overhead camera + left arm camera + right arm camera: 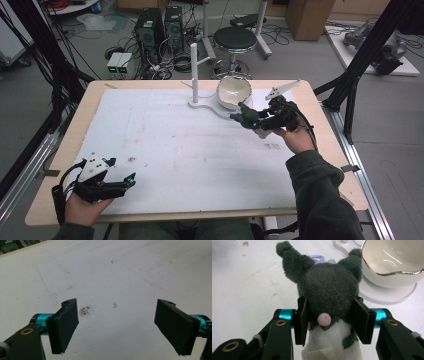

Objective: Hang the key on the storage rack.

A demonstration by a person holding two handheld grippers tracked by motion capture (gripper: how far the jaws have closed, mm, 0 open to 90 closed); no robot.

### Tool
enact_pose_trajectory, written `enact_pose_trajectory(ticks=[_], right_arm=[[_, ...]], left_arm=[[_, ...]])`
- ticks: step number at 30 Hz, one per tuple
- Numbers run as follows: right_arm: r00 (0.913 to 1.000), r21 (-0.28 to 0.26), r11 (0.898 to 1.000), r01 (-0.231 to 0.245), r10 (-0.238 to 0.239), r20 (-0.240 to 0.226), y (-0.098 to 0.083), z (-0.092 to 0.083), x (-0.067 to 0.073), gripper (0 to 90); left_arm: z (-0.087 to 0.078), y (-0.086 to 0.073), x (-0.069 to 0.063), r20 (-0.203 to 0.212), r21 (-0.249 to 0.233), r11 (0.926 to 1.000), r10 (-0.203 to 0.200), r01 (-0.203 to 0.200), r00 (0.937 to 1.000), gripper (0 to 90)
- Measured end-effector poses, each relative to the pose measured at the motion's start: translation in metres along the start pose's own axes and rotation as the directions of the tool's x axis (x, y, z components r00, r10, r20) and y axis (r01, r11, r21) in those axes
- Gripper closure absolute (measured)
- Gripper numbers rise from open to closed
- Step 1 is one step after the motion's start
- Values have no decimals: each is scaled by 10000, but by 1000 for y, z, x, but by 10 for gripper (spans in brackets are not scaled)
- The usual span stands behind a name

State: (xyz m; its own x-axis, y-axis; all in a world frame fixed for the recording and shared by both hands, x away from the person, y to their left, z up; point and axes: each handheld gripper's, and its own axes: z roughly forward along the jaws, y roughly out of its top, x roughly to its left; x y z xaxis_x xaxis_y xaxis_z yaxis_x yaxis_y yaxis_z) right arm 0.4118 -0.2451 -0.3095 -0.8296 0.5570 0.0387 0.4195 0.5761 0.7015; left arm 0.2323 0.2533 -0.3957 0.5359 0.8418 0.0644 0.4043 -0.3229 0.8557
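1 step looks done, since the right gripper (328, 320) has its jaws clamped on a grey plush mouse (328, 292) beside the white bowl (233, 92), while placing it remains, and the left gripper (117, 325) rests open-jawed over the white table cover (120, 270).

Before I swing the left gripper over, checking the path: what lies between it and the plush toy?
In the high view, bare white mat lies between the left gripper and the plush toy.
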Motion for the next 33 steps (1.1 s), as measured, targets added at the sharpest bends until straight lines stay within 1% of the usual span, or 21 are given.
enact_pose_trajectory(ticks=[3,4,5,6,7,8,9,11,12,15,18,21,23,24,33], right_arm=[[10000,-22,10000,13,-14,-60,5,1,0,522],[10000,-26,10000,30,-30,-83,10,1,1,521],[10000,-26,10000,30,-30,-83,10,1,1,521],[9999,-85,10000,11,-12,-122,14,1,1,522],[9999,-85,10000,11,-12,-122,14,1,1,522],[9998,-132,9999,83,-86,-191,19,1,0,522],[9998,-132,9999,83,-86,-191,19,1,0,522],[9998,-131,9999,-5,2,-224,25,1,0,521],[9998,-131,9999,-5,2,-224,25,1,0,521],[9995,-163,9998,98,-103,-287,33,1,-2,521],[9995,-182,9998,16,-22,-309,39,2,-1,521],[9993,-177,9998,124,-130,-340,44,4,-2,521],[9993,-153,9998,101,-106,-361,48,5,-2,521],[9992,-179,9997,134,-141,-382,52,6,-2,521],[9987,-307,9992,254,-268,-442,66,8,-3,521]], left_arm=[[0,0,0,1,26,10000,29,-29,10000,196],[0,0,0,14,25,10000,14,-14,10000,196],[0,0,1,30,42,10000,37,-38,10000,196],[0,0,1,11,31,10000,47,-47,10000,195],[0,0,1,23,37,10000,60,-60,10000,195],[0,0,1,32,30,10000,53,-53,10000,195],[0,0,1,38,27,10000,44,-44,10000,195],[1,-1,1,14,28,10000,22,-22,10000,195],[0,-1,2,20,53,10000,46,-46,10000,195],[1,-1,1,43,12,10000,20,-20,10000,195],[0,-1,1,36,9,10000,15,-15,10000,195],[1,-1,2,54,30,10000,-4,4,10000,195],[1,-2,2,61,44,10000,2,-2,10000,196],[1,-2,2,81,49,10000,-13,13,10000,195],[2,-2,2,100,59,10000,14,-15,9999,195]])
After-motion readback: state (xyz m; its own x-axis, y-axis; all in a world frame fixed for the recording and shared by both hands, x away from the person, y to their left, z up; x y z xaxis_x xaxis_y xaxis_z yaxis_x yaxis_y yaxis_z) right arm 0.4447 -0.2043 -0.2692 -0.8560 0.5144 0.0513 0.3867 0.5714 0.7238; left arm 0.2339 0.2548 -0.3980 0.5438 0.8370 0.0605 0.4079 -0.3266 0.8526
